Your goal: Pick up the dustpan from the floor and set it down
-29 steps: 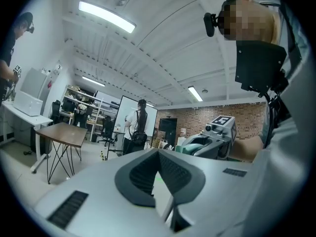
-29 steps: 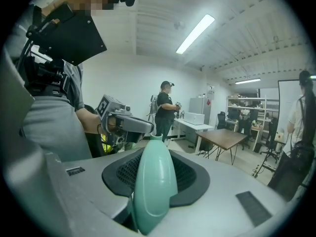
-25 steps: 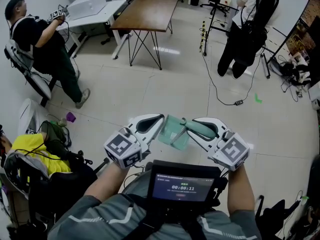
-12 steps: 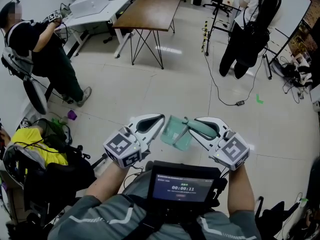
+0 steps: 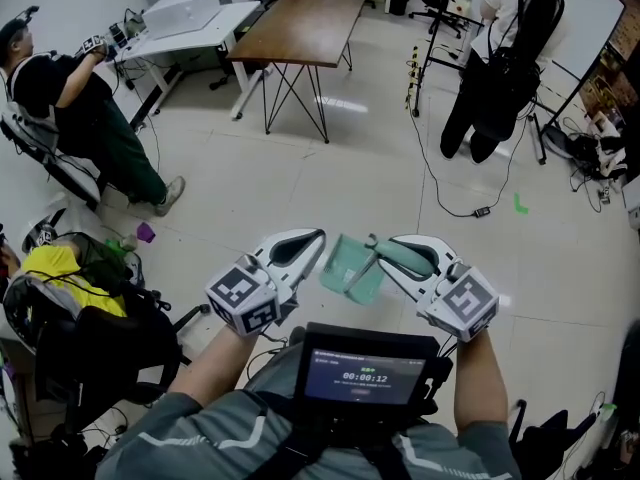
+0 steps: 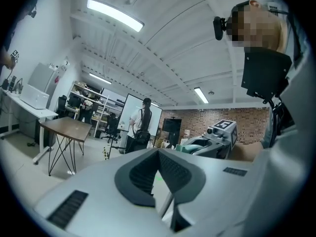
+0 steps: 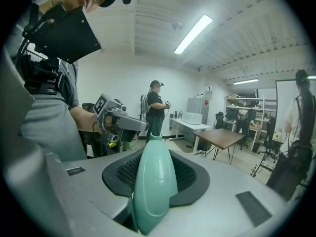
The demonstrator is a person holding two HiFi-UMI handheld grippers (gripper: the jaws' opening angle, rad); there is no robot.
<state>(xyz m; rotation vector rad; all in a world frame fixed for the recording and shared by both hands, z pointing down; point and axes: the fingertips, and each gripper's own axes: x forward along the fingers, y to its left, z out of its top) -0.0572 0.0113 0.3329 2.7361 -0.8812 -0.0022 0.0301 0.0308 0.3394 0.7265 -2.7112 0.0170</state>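
The teal dustpan (image 5: 350,265) hangs in the air in front of my chest, high above the floor. Its handle (image 7: 153,181) lies between the dark pads of my right gripper (image 5: 385,253), which is shut on it, with the pan pointing left. My left gripper (image 5: 318,240) is level just left of the pan. Its fingertips meet and nothing is between them. In the left gripper view, the right gripper (image 6: 217,137) and a bit of the teal handle (image 6: 190,143) show across from it. The right gripper view shows the left gripper (image 7: 118,120) beyond the handle.
A brown table (image 5: 300,23) and a white desk (image 5: 190,23) stand far ahead. One person sits at the left (image 5: 75,98) and another stands at the right (image 5: 495,68). A cable (image 5: 440,193) trails on the tiled floor. A yellow bag (image 5: 55,268) lies at my left.
Both grippers and the dustpan stay where they were. The seated person at the left sits a little further left and up in the picture.
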